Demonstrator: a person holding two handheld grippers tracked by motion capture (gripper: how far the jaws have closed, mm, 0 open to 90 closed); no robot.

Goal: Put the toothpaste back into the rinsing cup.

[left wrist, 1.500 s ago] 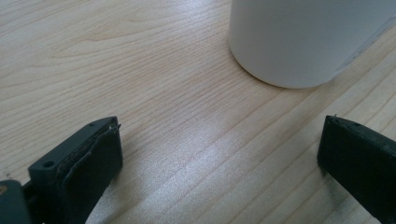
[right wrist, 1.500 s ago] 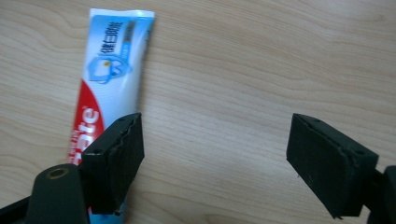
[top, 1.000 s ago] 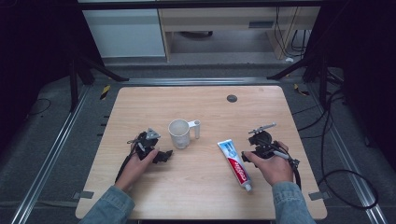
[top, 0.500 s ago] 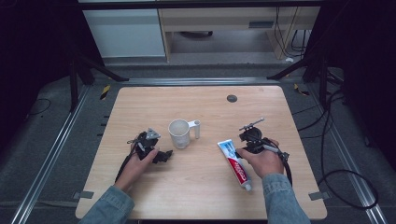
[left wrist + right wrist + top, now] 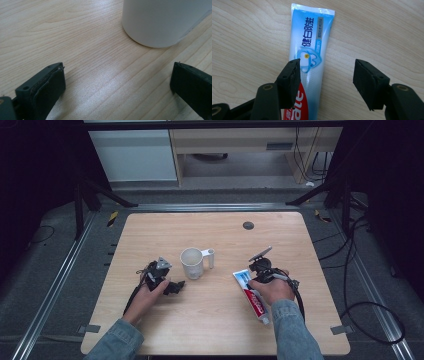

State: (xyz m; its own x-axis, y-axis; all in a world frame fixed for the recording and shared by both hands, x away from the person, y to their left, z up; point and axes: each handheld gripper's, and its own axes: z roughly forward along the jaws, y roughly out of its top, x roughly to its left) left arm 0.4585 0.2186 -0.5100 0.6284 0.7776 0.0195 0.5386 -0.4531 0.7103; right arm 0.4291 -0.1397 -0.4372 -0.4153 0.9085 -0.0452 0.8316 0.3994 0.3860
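Observation:
A toothpaste tube point(image 5: 252, 295), blue, white and red, lies flat on the wooden table point(image 5: 220, 235) at the right of the middle. My right gripper point(image 5: 250, 279) hovers over it, open. In the right gripper view the tube point(image 5: 310, 57) runs up between the jaws, whose left pad point(image 5: 291, 77) overlaps the tube's edge. A white mug point(image 5: 192, 263) with its handle to the right stands at the centre. My left gripper point(image 5: 176, 286) rests low on the table just left of the mug, open; the left gripper view has the mug's base point(image 5: 160, 22) ahead of the spread jaws.
A small dark round spot point(image 5: 248, 225) marks the table's far side. Black cables trail off the right edge onto the dark floor. A white cabinet point(image 5: 135, 155) and shelving stand beyond the table.
My right gripper has moved left, from beside the tube to over its upper half. The left gripper and the mug have stayed put.

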